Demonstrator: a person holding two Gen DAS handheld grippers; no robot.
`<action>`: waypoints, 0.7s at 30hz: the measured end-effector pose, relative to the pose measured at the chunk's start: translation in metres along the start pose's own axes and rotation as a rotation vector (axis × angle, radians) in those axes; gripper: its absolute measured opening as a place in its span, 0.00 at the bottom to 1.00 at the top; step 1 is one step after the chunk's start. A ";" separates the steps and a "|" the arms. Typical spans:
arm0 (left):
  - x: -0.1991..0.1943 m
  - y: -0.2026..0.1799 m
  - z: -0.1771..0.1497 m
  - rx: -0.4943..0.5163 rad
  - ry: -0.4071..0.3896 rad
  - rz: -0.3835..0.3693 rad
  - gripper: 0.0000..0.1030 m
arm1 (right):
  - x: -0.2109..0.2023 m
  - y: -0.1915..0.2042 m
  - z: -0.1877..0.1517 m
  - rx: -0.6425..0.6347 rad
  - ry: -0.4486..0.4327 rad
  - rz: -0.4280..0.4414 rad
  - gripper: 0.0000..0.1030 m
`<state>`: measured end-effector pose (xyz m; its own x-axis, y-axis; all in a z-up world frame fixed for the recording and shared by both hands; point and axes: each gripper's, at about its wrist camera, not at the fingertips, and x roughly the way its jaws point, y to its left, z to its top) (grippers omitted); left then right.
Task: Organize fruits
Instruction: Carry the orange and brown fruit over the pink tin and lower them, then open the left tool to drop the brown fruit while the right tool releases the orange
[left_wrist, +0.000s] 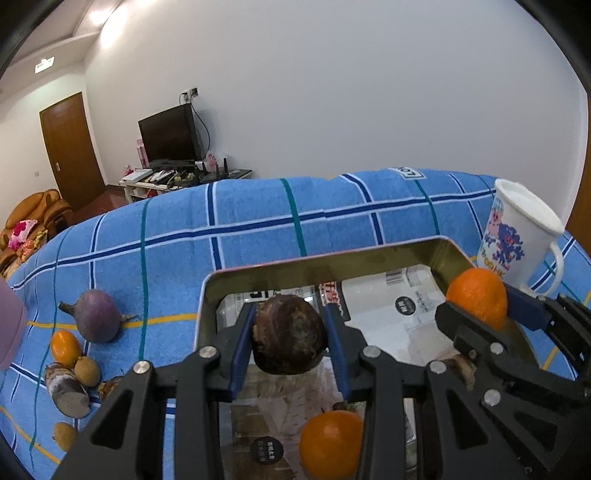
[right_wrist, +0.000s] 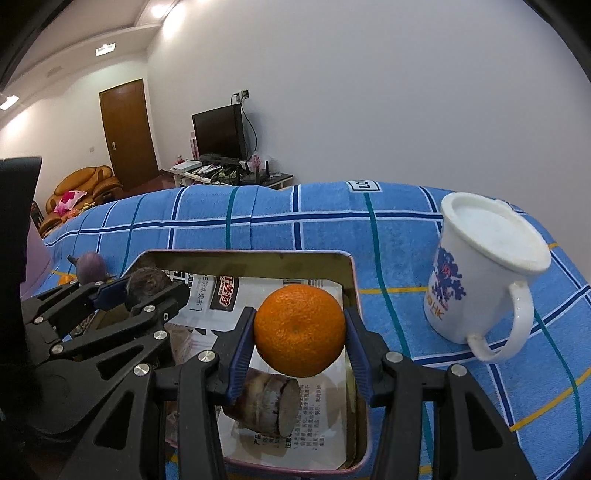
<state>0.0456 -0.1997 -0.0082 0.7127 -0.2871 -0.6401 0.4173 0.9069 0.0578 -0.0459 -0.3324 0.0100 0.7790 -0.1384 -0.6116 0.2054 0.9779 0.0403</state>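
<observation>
Left tongs (left_wrist: 290, 341) are clamped on a dark brown round fruit (left_wrist: 289, 334), blue pads pressed on both sides of it, held up over the metal tray (left_wrist: 258, 275). Right tongs (right_wrist: 300, 332) are gripping an orange (right_wrist: 300, 328) the same way, hanging over the right part of that same tray, near its right wall. You can spot the right tongs from the left camera too, off at the tray's right edge.

Inside the tray there's printed paper lining the bottom, another orange (left_wrist: 330, 445) sitting at the near end in the left view, and a stubby cut brownish chunk (right_wrist: 266, 406) lying right below the held orange in the right view.

The tray sits on a blue checked cloth (left_wrist: 258, 218) that covers the desk. Off to the tray's left on the cloth: a purple round fruit (left_wrist: 99, 315), a small orange one (left_wrist: 65, 347) just beside it, a couple of little tan fruits (left_wrist: 87, 371) and another cut chunk (left_wrist: 66, 393), all bunched close together. On the right, just beyond the tray, a white mug (right_wrist: 487, 273) with a blue print and a white lid
</observation>
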 end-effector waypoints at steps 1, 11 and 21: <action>0.000 0.000 0.000 0.003 0.001 0.003 0.39 | 0.001 0.000 -0.001 0.005 0.004 0.003 0.48; -0.002 0.003 -0.002 -0.014 -0.004 0.004 0.48 | 0.003 -0.005 0.000 0.035 0.001 0.025 0.49; -0.021 0.010 -0.005 -0.069 -0.049 -0.007 0.83 | -0.019 -0.022 -0.001 0.128 -0.090 0.053 0.49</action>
<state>0.0320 -0.1833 0.0019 0.7372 -0.3065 -0.6022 0.3833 0.9236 -0.0008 -0.0656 -0.3511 0.0201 0.8393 -0.1059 -0.5332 0.2315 0.9571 0.1743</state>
